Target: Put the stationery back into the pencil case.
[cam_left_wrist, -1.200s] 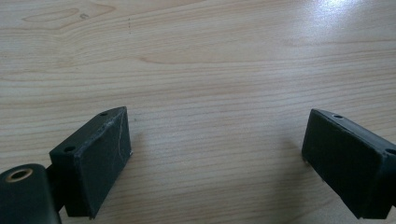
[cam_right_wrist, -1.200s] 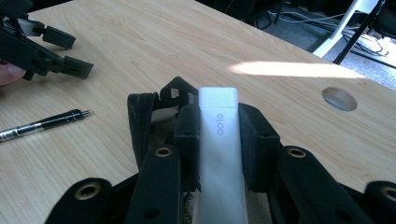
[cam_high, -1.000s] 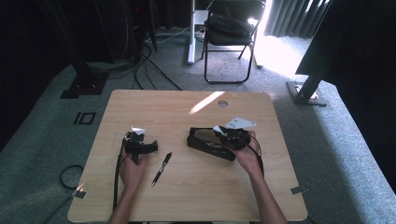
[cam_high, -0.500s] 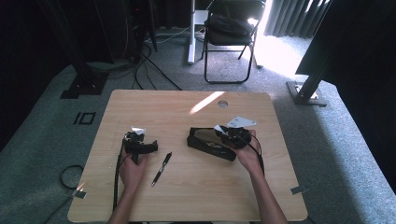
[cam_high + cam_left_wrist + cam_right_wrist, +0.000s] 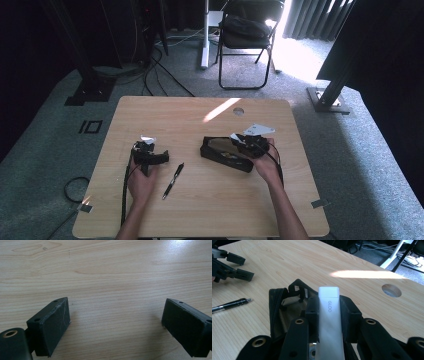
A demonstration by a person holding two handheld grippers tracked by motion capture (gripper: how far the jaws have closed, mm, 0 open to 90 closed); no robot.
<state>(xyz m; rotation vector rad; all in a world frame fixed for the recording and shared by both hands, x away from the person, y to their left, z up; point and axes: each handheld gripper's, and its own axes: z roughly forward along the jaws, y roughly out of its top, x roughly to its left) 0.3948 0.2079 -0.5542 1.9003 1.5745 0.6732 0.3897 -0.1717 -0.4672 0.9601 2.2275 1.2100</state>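
Observation:
My right gripper is shut on a white glue stick marked GLOO, which stands between the two pads. It hovers just over an open black zip pouch lying on the wooden table. From above, the pouch is right of centre, with the right gripper at its right end. A black pen lies loose between the hands. My left gripper stands open over bare wood, nothing between its jaws. In the high view the left gripper rests left of the pen.
A round cable hole and a strip of sunlight mark the table's far side. A black folding chair stands on the carpet beyond it. Cables and stand feet lie on the floor at the far left.

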